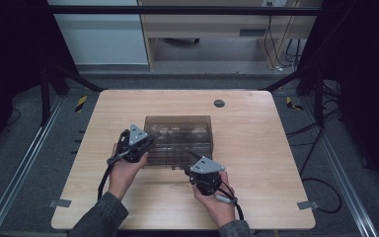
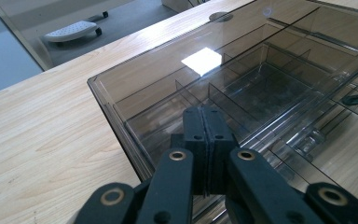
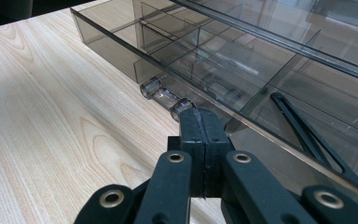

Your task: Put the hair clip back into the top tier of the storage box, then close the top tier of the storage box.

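Note:
A smoky clear plastic box (image 1: 177,129) with a divided drawer (image 3: 223,60) stands at the middle of the wooden table (image 1: 256,148). The drawer front carries a clear bar handle (image 3: 164,98), and the drawer seems to stand a little way out. My left gripper (image 1: 153,139) is shut with nothing in it, its tips resting at the box's near left top corner (image 2: 121,100). My right gripper (image 1: 187,167) is also shut and holds nothing; its tips (image 3: 200,116) touch the end of the handle at the box's front.
A round cable grommet (image 1: 219,103) sits in the table behind the box. Bare tabletop lies left, right and in front of the box. Black frame posts and floor cables (image 1: 321,187) flank the table. A light wooden cabinet (image 1: 217,24) stands at the back.

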